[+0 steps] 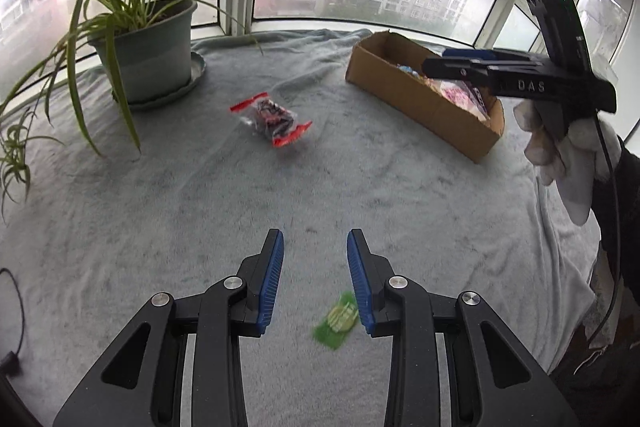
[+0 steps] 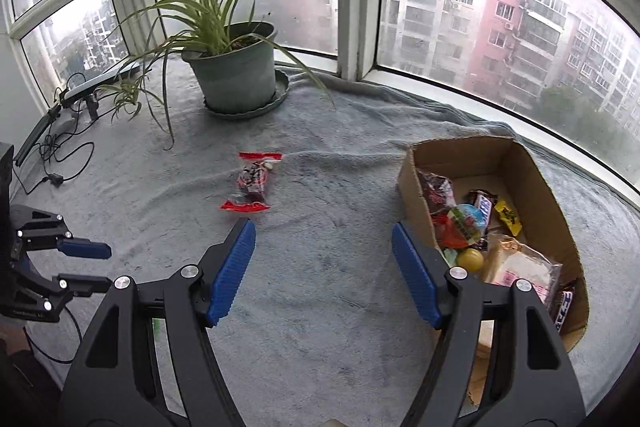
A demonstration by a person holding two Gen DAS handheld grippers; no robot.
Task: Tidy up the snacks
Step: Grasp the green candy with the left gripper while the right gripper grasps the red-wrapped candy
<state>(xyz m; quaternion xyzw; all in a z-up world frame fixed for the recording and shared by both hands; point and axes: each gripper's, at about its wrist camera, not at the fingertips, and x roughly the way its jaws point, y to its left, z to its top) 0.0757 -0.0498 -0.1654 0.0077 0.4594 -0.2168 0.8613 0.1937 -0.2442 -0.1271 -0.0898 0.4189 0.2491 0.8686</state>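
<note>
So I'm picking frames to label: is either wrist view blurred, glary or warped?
Left wrist view: the green packet and red-ended packet are motion-smeared, and the window frames bow from the fisheye. Right wrist view: sharper, with the cardboard box contents readable; the upper-left window pane is blown out white.

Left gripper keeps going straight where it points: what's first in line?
Probably bare grey blanket. The left gripper, open and empty, angles downward; the red-ended snack packet lies farther along that line, the green packet underneath. Depth uncertain.

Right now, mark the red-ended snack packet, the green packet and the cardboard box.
red-ended snack packet [image 1: 271, 120], left wrist view, clear middle.
green packet [image 1: 337, 319], left wrist view, printed face.
cardboard box [image 2: 536, 179], right wrist view, inner right wall.
</note>
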